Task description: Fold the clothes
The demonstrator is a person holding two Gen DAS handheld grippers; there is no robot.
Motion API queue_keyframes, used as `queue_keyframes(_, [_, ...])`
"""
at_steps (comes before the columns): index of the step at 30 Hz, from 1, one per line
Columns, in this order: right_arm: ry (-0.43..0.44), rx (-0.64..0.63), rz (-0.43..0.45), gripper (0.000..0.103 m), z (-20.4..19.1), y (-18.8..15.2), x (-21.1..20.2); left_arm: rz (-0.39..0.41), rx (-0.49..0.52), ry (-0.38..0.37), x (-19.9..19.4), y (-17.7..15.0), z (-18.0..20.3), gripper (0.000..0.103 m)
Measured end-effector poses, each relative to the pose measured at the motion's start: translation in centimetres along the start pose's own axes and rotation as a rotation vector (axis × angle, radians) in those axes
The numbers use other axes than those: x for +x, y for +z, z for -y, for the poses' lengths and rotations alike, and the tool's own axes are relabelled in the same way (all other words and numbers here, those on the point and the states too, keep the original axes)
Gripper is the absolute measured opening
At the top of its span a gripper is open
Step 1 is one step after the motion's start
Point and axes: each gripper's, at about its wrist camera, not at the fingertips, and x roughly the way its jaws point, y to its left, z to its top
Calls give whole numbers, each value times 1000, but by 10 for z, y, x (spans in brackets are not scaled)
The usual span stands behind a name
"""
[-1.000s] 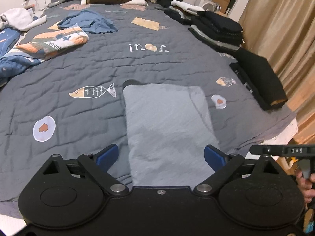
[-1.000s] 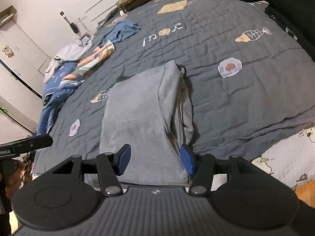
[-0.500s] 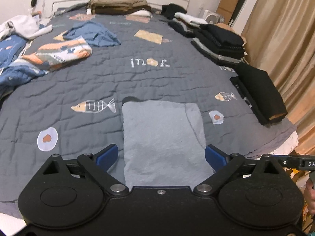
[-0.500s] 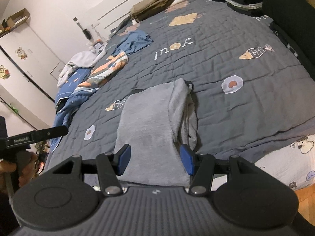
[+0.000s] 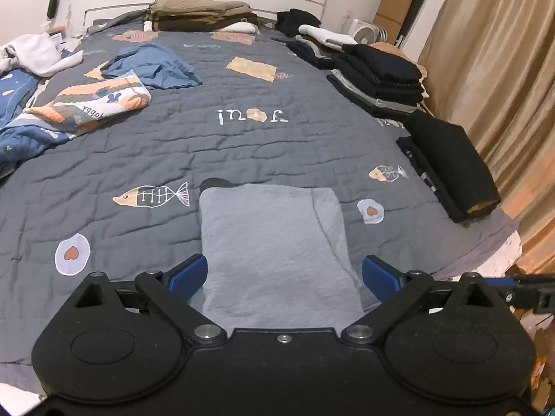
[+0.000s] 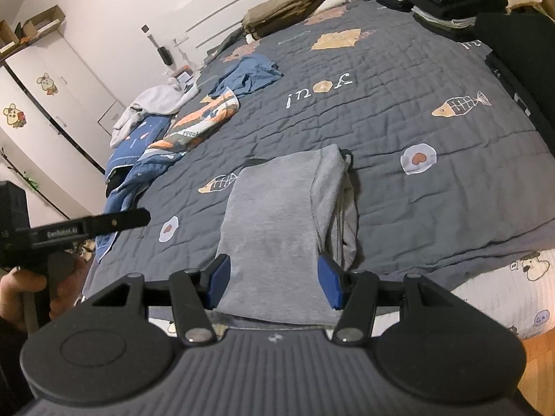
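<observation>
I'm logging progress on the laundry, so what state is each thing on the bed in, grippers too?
Light grey garment: folded, flat on the quilt.
Blue garment: crumpled, unfolded.
Orange-and-white patterned cloth: loosely bunched.
Black clothes stack: folded, piled.
Left gripper: open, empty.
Right gripper: open, empty.

You see one folded grey garment (image 5: 274,242), two fish prints (image 5: 152,196), two egg prints (image 5: 72,253) on one quilt (image 5: 242,152), and two grippers (image 5: 284,274).
</observation>
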Motion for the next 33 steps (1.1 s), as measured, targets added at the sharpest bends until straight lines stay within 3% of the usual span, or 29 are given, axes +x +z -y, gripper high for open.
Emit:
queue_keyframes(5, [15, -49, 5, 55, -6, 1, -6, 14, 25, 27, -5, -7, 15, 96])
queue_keyframes(13, [42, -122, -4, 55, -22, 4, -1, 32, 35, 68, -10, -14, 7, 96])
queue_keyframes(20, [-8, -104, -24, 55, -20, 8, 7, 3, 43, -8, 17, -4, -9, 96])
queue_keyframes(27, [-74, -61, -48, 55, -8, 16, 29, -61, 66, -90, 72, 12, -32, 96])
queue_keyframes(33, [-43, -17, -57, 55, 14, 22, 52, -94, 49, -125, 115, 25, -56, 96])
